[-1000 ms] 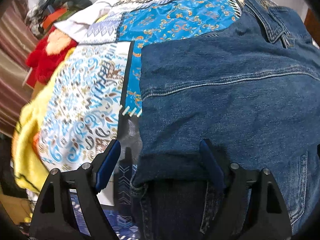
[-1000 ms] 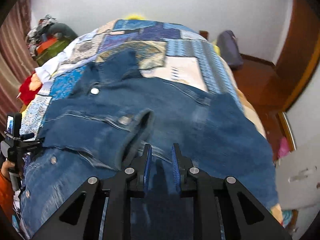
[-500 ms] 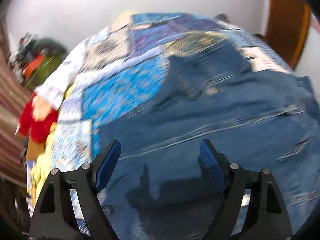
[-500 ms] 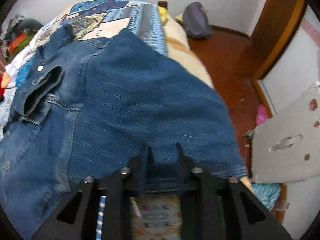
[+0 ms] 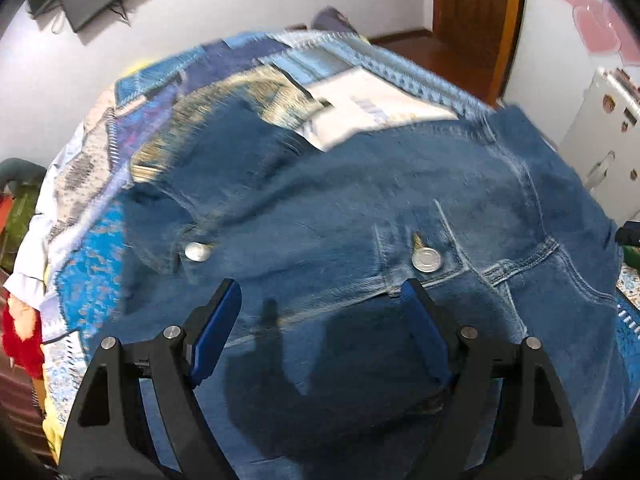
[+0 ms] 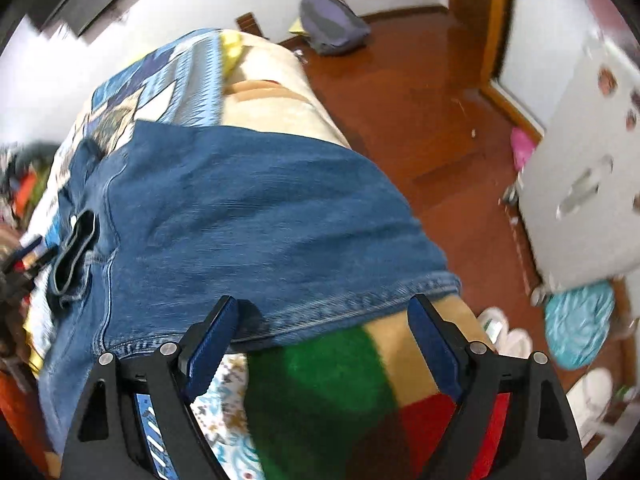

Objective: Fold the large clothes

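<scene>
Patchwork bedding covers the bed, and the denim jacket lies spread across it, buttons up, giving us a flat base for folding. We hold our left tongs wide apart above the jacket's front, gripping nothing. Our right tongs also gape empty, just over the hem near the bed's edge, probably to pinch that edge next.

A patchwork quilt covers the bed; a grey backpack lies on the wooden floor.
</scene>
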Action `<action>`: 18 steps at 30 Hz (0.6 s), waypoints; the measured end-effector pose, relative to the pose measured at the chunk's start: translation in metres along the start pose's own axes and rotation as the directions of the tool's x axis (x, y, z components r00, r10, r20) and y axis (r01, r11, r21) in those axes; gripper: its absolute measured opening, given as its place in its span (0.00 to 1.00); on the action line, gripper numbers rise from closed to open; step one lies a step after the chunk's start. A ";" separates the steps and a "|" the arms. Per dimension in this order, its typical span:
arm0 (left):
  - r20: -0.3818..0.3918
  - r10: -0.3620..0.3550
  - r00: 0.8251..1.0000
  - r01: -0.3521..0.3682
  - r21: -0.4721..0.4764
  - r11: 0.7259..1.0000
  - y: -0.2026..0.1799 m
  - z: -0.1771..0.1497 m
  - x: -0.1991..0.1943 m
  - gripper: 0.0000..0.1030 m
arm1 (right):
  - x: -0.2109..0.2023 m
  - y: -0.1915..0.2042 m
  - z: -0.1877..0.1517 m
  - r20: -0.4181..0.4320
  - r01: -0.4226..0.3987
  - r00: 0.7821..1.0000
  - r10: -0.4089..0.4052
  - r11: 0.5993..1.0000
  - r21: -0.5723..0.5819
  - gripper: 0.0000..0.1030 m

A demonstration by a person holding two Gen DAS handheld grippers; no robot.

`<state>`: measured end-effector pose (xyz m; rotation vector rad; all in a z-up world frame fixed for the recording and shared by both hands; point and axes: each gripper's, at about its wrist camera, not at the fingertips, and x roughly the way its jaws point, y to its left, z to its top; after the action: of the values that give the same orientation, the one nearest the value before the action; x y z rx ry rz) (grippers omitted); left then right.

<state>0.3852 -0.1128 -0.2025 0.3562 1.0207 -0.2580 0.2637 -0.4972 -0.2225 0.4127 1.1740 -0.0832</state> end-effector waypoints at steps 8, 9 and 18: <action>-0.029 -0.076 0.997 0.073 -0.082 0.994 0.012 -0.003 0.008 0.81 | 0.030 -0.035 0.009 -0.030 -0.118 0.991 0.128 0.969 0.216 0.83; -0.038 -0.097 0.995 0.093 -0.105 0.990 0.016 -0.004 0.010 0.81 | 0.033 -0.034 0.010 -0.028 -0.119 0.991 0.128 0.967 0.226 0.83; -0.054 -0.167 0.984 0.151 -0.222 0.963 0.031 -0.014 0.005 0.81 | 0.032 -0.033 0.027 0.041 -0.105 0.994 0.098 0.952 0.289 0.24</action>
<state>0.3883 -0.0790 -0.2084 0.0852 1.1388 -0.2769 0.2910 -0.5320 -0.2520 0.7291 1.1156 -0.1725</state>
